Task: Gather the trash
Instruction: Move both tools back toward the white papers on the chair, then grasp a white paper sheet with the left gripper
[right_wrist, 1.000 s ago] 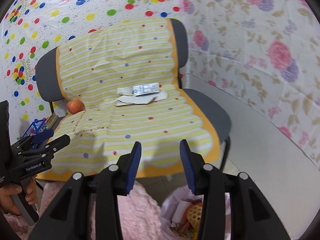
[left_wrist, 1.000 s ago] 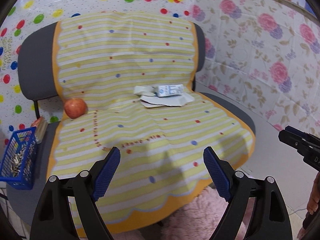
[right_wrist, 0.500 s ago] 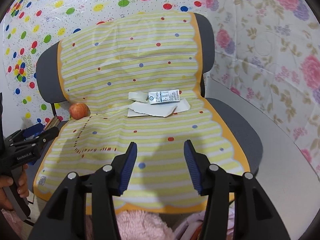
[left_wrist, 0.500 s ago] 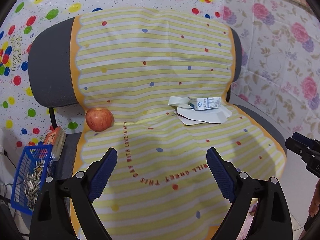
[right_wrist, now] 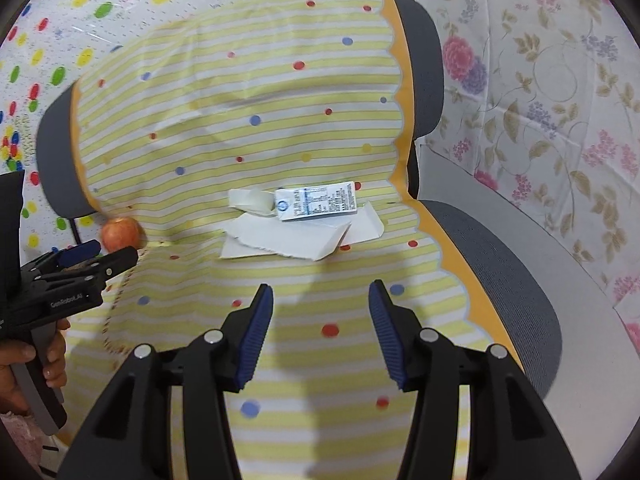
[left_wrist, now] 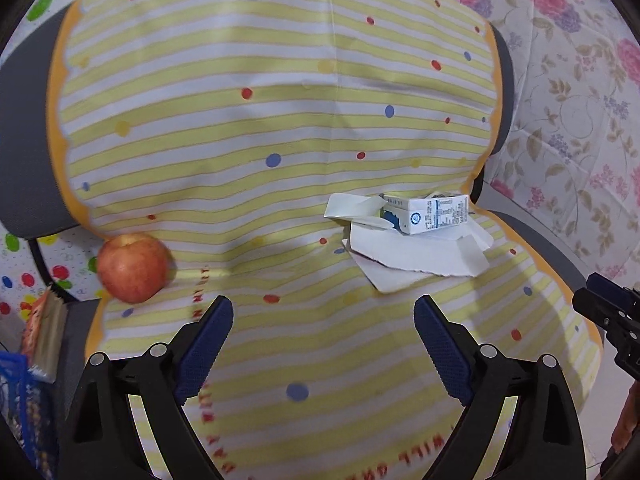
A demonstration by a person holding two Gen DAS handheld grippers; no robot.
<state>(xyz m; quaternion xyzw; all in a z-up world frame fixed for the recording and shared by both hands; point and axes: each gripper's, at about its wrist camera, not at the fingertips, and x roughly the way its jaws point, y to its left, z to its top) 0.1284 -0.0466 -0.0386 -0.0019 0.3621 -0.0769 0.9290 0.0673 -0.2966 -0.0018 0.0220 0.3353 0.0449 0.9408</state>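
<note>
A small white and blue carton [left_wrist: 430,214] [right_wrist: 318,201] lies on its side on torn white paper scraps [left_wrist: 412,258] [right_wrist: 288,240], at the back of a chair seat draped in a yellow striped cloth [left_wrist: 280,140] [right_wrist: 240,128]. My left gripper [left_wrist: 323,322] hovers open over the seat, short of the scraps, nothing between its fingers. My right gripper [right_wrist: 321,312] hangs above the seat in front of the carton, jaws half apart with nothing between them. Each gripper shows at the edge of the other's view.
A red apple [left_wrist: 132,267] [right_wrist: 120,233] rests at the seat's left rear. A blue basket [left_wrist: 24,412] and a snack packet [left_wrist: 42,332] sit left of the chair. Flowered sheeting [right_wrist: 540,112] covers the wall on the right. A hand [right_wrist: 24,368] holds the left gripper's handle.
Both grippers have moved forward over the chair seat, so carton, scraps and apple look larger and nearer. The right jaws have spread a little wider.
</note>
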